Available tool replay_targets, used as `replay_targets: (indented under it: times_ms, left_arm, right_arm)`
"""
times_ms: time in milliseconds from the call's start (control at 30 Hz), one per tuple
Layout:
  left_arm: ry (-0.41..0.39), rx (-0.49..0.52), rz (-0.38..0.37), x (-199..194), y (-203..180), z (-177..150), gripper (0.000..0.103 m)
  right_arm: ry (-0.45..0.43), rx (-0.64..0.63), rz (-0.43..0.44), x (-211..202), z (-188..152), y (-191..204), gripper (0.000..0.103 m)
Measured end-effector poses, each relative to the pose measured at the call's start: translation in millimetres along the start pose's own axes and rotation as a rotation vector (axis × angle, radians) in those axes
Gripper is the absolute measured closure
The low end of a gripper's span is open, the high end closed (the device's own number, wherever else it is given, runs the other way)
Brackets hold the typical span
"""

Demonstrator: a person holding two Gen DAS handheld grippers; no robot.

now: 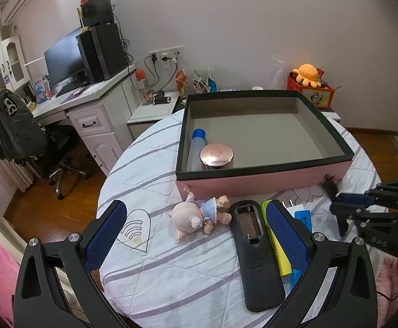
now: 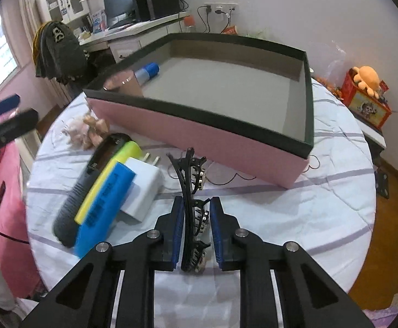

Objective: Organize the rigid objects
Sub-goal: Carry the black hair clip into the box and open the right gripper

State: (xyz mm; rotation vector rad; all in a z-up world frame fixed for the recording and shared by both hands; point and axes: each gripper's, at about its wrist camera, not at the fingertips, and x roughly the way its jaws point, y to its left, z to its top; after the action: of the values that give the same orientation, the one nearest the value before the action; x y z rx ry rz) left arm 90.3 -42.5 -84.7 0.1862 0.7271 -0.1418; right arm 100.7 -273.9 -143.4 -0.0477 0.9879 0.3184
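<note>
In the right wrist view my right gripper (image 2: 197, 202) is shut on a black toothed hair clip (image 2: 189, 180), which stands on edge on the striped cloth. The pink box (image 2: 171, 125) with a dark rim lies just beyond it. The box holds a blue-capped bottle (image 1: 197, 147) and a round jar with a rose-gold lid (image 1: 216, 154). My left gripper (image 1: 196, 205) is open over the table. A small pig doll (image 1: 199, 216) and a black remote (image 1: 256, 251) with its battery bay uncovered lie between its fingers, untouched.
Beside the remote lie a yellow bar (image 2: 108, 180), a blue block (image 2: 103, 213) and a white plug charger (image 2: 144, 188). The round table (image 1: 144, 287) drops off at the near edge. A desk with a monitor (image 1: 64, 60) and a chair (image 1: 15, 125) stand to the left.
</note>
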Motion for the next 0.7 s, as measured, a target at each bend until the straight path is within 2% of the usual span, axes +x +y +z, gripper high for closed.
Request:
replay_targets:
  times_ms: [233, 400, 500, 567, 700]
  left_arm:
    - [-0.011, -0.014, -0.018, 4, 10, 7, 0.000]
    - [-0.016, -0.016, -0.021, 10, 15, 12, 0.000]
    - [-0.014, -0.021, -0.023, 15, 19, 14, 0.000]
    - [-0.009, -0.023, -0.021, 20, 21, 16, 0.000]
    - [0.007, -0.025, -0.020, 30, 22, 18, 0.000]
  right_arm:
    - [-0.114, 0.049, -0.032, -41, 27, -3, 0.084]
    - [-0.172, 0.105, -0.065, -44, 63, -16, 0.084]
    - [-0.165, 0.132, -0.094, -30, 84, -28, 0.084]
    - [-0.129, 0.162, -0.097, -9, 95, -37, 0.084]
    - [-0.054, 0.195, -0.104, 22, 99, -45, 0.084]
